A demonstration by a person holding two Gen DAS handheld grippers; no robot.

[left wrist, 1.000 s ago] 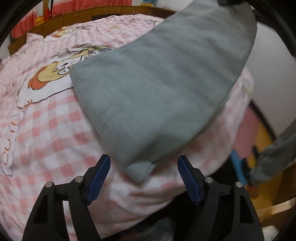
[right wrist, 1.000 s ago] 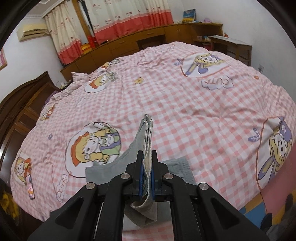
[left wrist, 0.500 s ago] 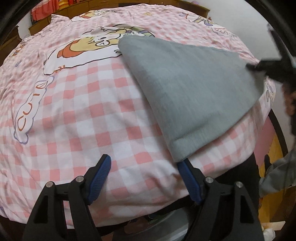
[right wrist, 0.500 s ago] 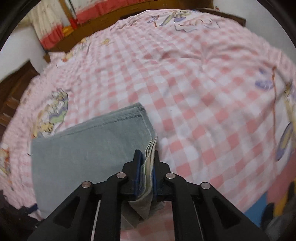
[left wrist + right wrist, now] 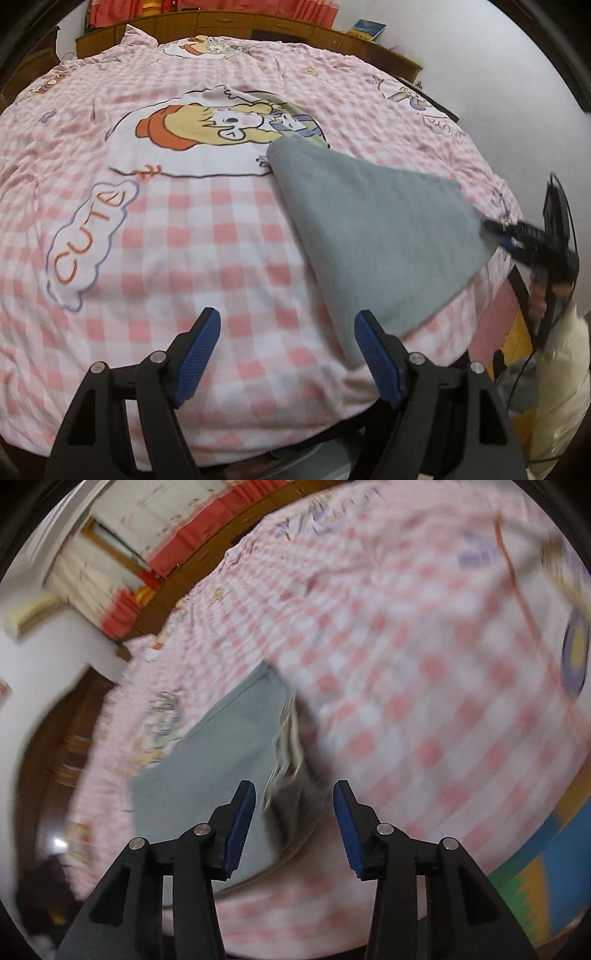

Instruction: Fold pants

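Pants (image 5: 221, 775) released by right gripper (image 5: 293, 827) since 0.5 s ago, now wide; left gripper (image 5: 286, 354) wide, nothing held; pants' flat spread on bedspread (image 5: 184, 229) seen only in left view

Bare checked bedspread (image 5: 207, 236) lies open left of the folded pants (image 5: 380, 236).

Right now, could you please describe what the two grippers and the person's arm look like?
Both the left gripper and the right gripper have black angular plastic frames with triangular cutouts and silver rivets. Their fingers carry ribbed blue pads. In the left wrist view the right gripper trails a thin black cable, and the person's hand emerges from a cream sleeve.
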